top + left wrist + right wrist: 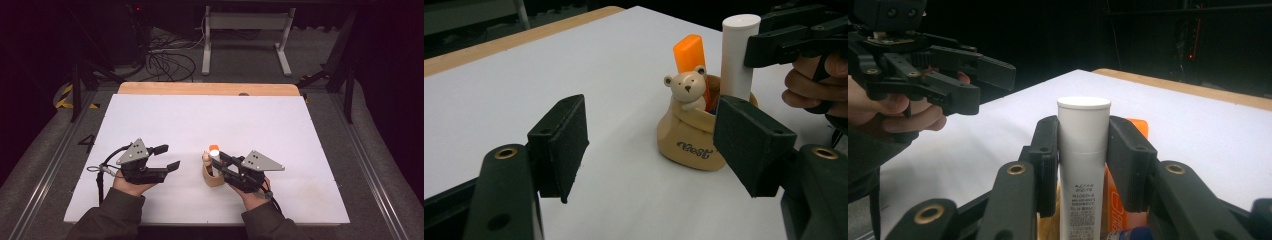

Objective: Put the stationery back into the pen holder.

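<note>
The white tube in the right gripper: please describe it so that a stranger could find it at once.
On the white table, near its front edge, stands a tan bear-decorated holder. The white tube rises from it, clamped by the right gripper. Unlike the orange item beside it, it is round, white and flat-capped.

The tube [1083,165] looks like smooth matt white plastic. The bear pot [694,137] has a glossy ceramic look. The jaws' pads [569,145] are rough black foam, and the table's [165,125] sheet is matt white, with bare wood at its 12 o'clock edge.

A white table board [200,125] with tangled floor cables [167,62] beyond.
</note>
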`<state>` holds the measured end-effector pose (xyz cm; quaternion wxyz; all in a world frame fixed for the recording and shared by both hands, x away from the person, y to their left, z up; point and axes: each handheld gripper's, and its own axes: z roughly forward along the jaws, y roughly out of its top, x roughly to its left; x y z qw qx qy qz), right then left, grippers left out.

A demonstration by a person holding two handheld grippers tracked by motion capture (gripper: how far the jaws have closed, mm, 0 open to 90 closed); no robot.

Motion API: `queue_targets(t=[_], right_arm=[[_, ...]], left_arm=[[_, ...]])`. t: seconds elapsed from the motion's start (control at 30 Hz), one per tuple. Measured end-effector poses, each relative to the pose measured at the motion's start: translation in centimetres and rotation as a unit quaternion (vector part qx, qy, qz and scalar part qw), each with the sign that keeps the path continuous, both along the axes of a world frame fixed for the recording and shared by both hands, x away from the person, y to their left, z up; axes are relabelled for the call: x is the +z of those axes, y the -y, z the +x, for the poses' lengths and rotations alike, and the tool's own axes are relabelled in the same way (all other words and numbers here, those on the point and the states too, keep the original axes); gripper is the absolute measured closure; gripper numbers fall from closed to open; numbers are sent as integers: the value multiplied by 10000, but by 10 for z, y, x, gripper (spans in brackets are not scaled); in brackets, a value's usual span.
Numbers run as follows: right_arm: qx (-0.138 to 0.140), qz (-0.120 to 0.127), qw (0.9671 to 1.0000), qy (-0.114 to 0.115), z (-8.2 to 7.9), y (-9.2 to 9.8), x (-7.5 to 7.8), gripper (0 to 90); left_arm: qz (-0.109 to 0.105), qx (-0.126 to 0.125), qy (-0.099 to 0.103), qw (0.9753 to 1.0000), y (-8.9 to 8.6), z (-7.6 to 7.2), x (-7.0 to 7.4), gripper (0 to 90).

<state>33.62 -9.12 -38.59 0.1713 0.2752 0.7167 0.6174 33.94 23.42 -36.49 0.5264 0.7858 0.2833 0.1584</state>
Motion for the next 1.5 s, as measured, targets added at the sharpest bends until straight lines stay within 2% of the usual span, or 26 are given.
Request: queue_targets(t=[0.23,0.4,0.47,0.5,0.57,0.93,1.1,1.27,1.33,1.43,1.5], right_arm=[[53,-42,9998,198,-4,2,-1,670],[30,-97,9996,255,-7,4,-2,670],[30,-156,9995,255,-7,5,-3,674],[54,-185,9995,242,-7,5,-4,725],[10,-275,9994,205,-7,5,-6,724],[6,-260,9995,161,-5,6,-9,719],[70,-567,9983,148,-4,-1,-15,752],[81,-595,9982,64,-2,-1,-18,755],[116,-621,9980,50,-2,-3,-19,756],[169,-644,9978,62,-3,-6,-19,760],[173,-647,9977,55,-3,-6,-19,763]], left_arm=[[7,3,13,10000,0,0,0,307],[12,-1,15,10000,0,0,0,307],[15,-7,21,10000,0,0,0,307],[18,-9,23,10000,0,0,0,307],[15,-9,26,10000,0,0,1,307],[19,-15,12,10000,1,0,0,307],[53,-41,-1,10000,3,0,-1,307],[52,-42,-13,10000,3,0,-1,307],[62,-93,-29,9999,6,1,-4,307],[118,-328,-89,9994,14,-1,-8,307],[69,-510,-225,9984,21,-1,-14,309]])
